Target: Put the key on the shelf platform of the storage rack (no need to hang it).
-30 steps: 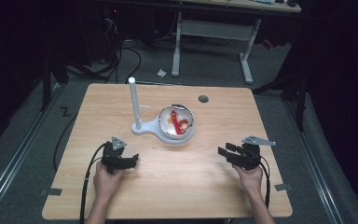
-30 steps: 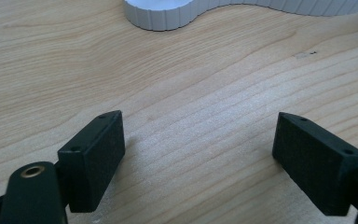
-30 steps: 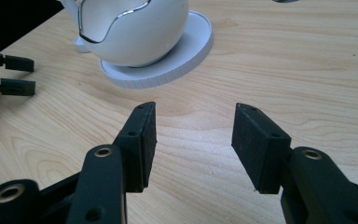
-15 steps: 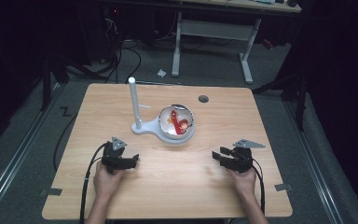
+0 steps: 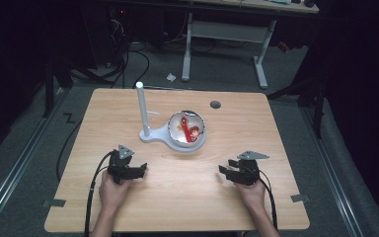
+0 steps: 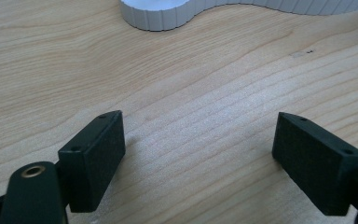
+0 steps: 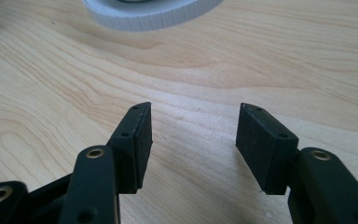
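Observation:
A white stand (image 5: 154, 134) with an upright white post (image 5: 141, 106) sits mid-table, joined to a white bowl (image 5: 201, 140) that holds red and orange pieces (image 5: 189, 130). My left gripper (image 5: 139, 170) rests low on the table's near left, open wide, bare wood between its pads (image 6: 98, 154). My right gripper (image 5: 224, 170) sits low at the near right, open, and its jaws have just been opening with nothing between them. In the left gripper view the stand's ribbed base (image 6: 168, 14) lies ahead. The bowl's ribbed rim (image 7: 149, 16) lies ahead in the right gripper view.
The wooden table (image 5: 128, 207) has a round dark grommet hole (image 5: 215, 104) near its far edge. Cables trail from both grippers over the near edge. Grey floor, a desk frame (image 5: 261, 54) and dark cables lie beyond the table.
My right gripper has come down and slightly leftward to sit low on the table, and its jaws stand wider. The left gripper has not moved.

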